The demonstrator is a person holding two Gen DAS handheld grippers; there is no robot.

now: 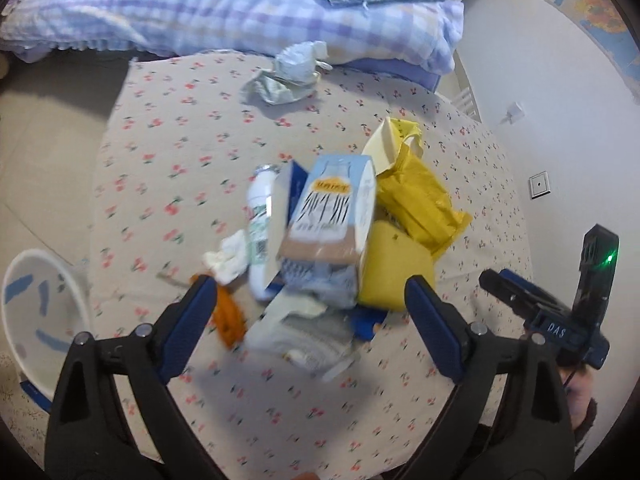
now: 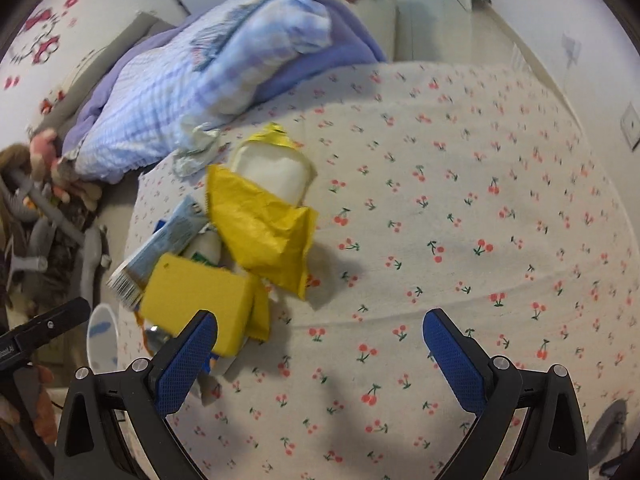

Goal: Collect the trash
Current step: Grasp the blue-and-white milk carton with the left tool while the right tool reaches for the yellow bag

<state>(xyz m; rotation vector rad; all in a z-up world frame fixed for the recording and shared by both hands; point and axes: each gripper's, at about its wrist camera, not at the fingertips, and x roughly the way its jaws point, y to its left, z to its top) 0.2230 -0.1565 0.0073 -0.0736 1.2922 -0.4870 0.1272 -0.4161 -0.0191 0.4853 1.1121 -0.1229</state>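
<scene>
A trash pile lies on the cherry-print bed sheet [image 1: 168, 128]: a blue carton [image 1: 328, 216], a white bottle [image 1: 260, 216], a yellow bag [image 1: 420, 200], a yellow block [image 1: 394, 268], a white tissue [image 1: 228, 258], orange peel [image 1: 228, 316] and a clear wrapper [image 1: 304, 336]. Crumpled paper [image 1: 288, 76] lies apart near the pillow. My left gripper [image 1: 311, 280] hangs open above the pile, its pads touching nothing. My right gripper [image 2: 320, 320] is open over bare sheet, its left finger [image 2: 188, 360] beside the yellow block [image 2: 196, 292] and the yellow bag [image 2: 264, 228].
A white bin [image 1: 40, 320] with blue marks stands on the floor off the bed's left edge. A checked pillow and folded bedding [image 1: 240, 12] fill the far end. A wall [image 1: 560, 120] runs close along the right side. Toys and clutter [image 2: 44, 208] lie beside the bed.
</scene>
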